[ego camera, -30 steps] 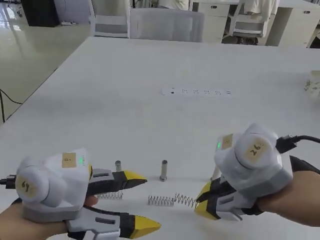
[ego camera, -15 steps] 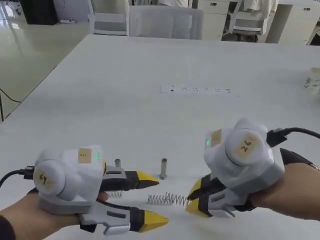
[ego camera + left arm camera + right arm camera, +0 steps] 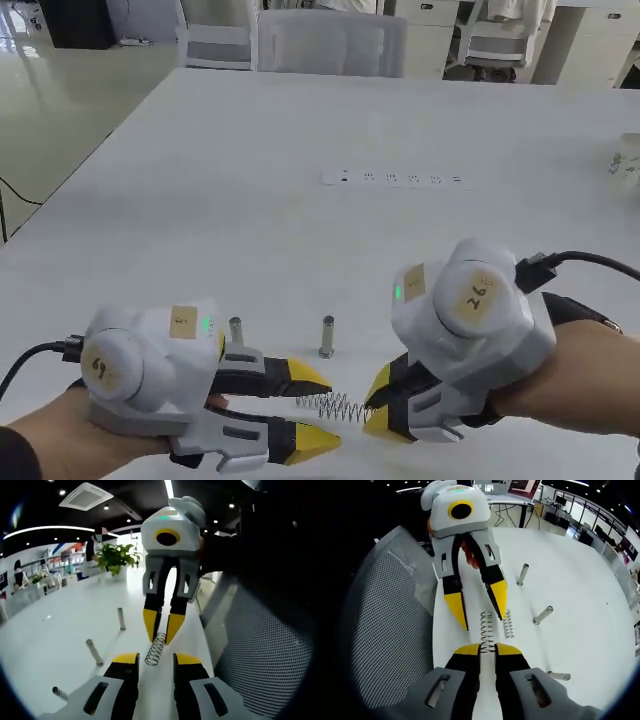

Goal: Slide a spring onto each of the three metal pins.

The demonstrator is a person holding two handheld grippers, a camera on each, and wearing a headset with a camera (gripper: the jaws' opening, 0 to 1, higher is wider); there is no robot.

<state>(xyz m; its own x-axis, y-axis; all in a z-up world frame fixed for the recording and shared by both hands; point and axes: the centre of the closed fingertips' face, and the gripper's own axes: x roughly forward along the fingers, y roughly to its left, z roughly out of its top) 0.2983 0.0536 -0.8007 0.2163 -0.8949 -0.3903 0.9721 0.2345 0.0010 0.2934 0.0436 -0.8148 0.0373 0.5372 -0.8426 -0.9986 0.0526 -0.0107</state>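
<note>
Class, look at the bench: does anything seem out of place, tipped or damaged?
Nothing stands out. The pins stand upright and bare. The right gripper holds one spring by its end, and a second spring lies loose on the table beside it.

Right tongs (image 3: 376, 408) "26", left tongs (image 3: 318, 410) "69"

Holds left claw (image 3: 330, 411) spread open at head view's lower left, tips rightward; pinches right claw (image 3: 377, 405) onto spring (image 3: 486, 627) at lower right.
</note>
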